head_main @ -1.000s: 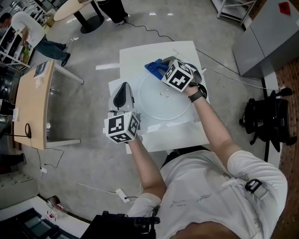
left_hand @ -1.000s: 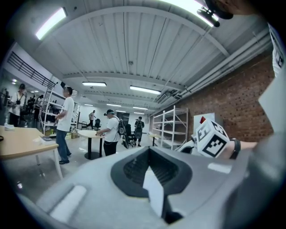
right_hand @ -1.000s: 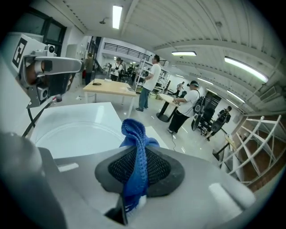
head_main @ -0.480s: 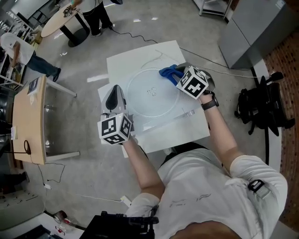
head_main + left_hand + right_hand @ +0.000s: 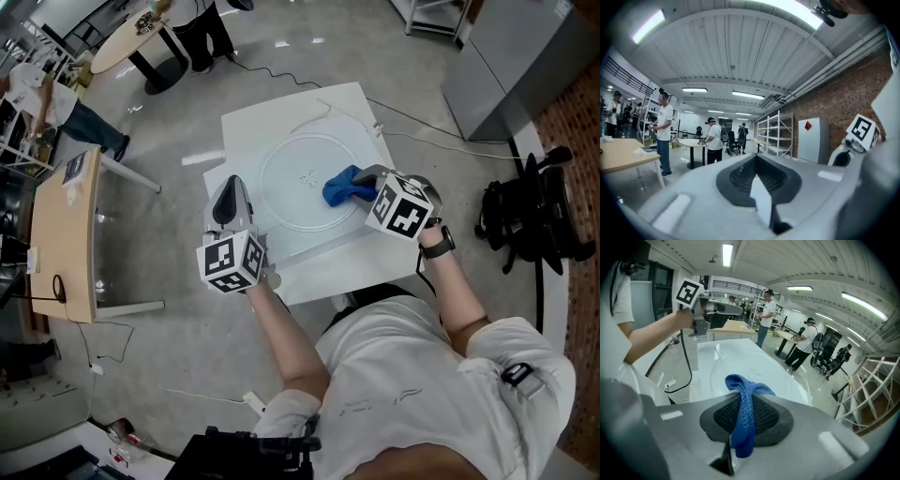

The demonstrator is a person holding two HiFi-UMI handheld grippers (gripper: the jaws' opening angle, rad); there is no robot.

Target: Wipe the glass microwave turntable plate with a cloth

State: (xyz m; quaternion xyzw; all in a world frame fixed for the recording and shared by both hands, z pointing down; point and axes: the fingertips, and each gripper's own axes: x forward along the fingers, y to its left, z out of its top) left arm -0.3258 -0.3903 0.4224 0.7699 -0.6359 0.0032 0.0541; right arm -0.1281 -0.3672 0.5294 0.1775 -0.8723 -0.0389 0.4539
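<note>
Over the last second the right gripper (image 5: pixel 364 185), jaws clamped on the blue cloth (image 5: pixel 339 187), has dragged it from the upper-right rim of the plate (image 5: pixel 292 192) down to its right side, so wiping looks well under way. The plate lies flat on the white table (image 5: pixel 272 117) at frame centre. The left gripper (image 5: pixel 231 192), jaws together and empty, has stayed just left of it.

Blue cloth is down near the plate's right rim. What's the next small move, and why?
Probably sweep the right gripper, shut on the blue cloth, leftward across the glass turntable plate. The cloth sits near the plate's right rim, and the centre and left side lie uncovered.
</note>
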